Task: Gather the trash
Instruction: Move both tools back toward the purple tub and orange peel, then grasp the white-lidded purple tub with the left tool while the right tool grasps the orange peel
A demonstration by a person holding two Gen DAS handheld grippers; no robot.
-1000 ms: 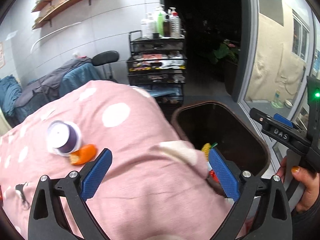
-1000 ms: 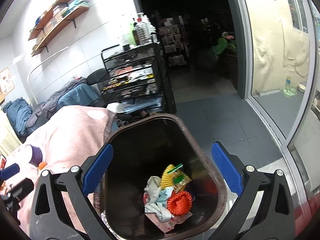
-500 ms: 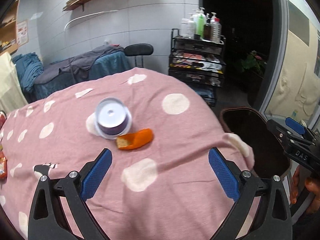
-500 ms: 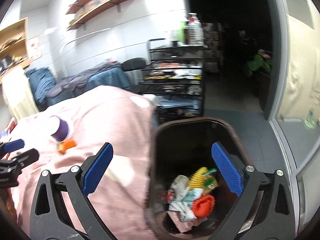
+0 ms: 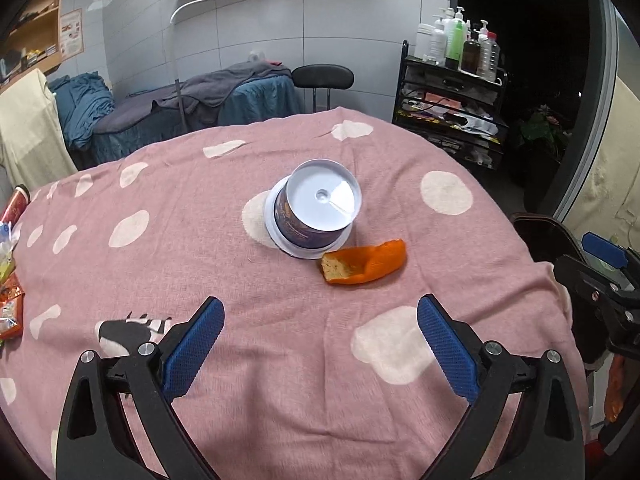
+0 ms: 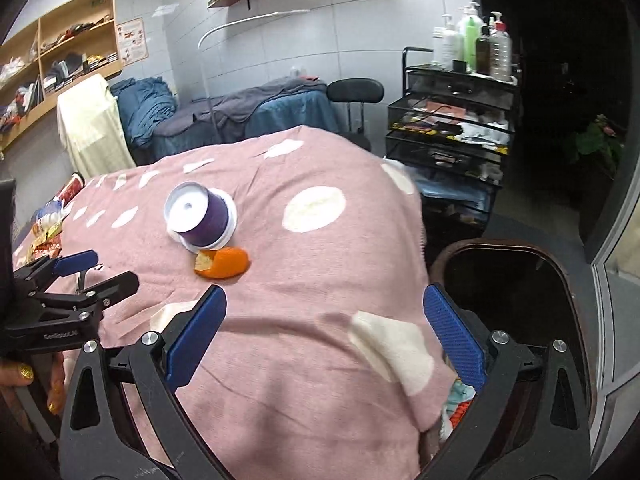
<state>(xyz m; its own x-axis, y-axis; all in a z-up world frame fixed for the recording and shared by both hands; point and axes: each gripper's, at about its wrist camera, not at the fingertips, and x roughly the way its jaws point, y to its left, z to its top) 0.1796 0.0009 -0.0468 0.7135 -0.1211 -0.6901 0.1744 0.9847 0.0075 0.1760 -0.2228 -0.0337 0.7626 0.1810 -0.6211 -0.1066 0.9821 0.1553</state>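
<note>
An orange peel (image 5: 364,262) lies on the pink dotted tablecloth (image 5: 200,264), touching a purple spool with a white top (image 5: 318,210). Both also show in the right wrist view: peel (image 6: 222,263), spool (image 6: 202,216). My left gripper (image 5: 320,344) is open and empty, hovering just short of the peel. My right gripper (image 6: 324,334) is open and empty over the table's right edge. The brown trash bin (image 6: 520,276) stands at the table's right side, with some trash (image 6: 456,404) showing in it.
Snack wrappers (image 5: 8,304) lie at the table's left edge. A black wire cart with bottles (image 5: 452,100) stands behind the table. A massage bed with grey and blue covers (image 5: 192,100) and a black stool (image 5: 322,78) are by the back wall.
Both grippers swung left, away from the bin toward the table. The peel and spool now sit centred ahead of the left gripper. Both stay open and empty.
</note>
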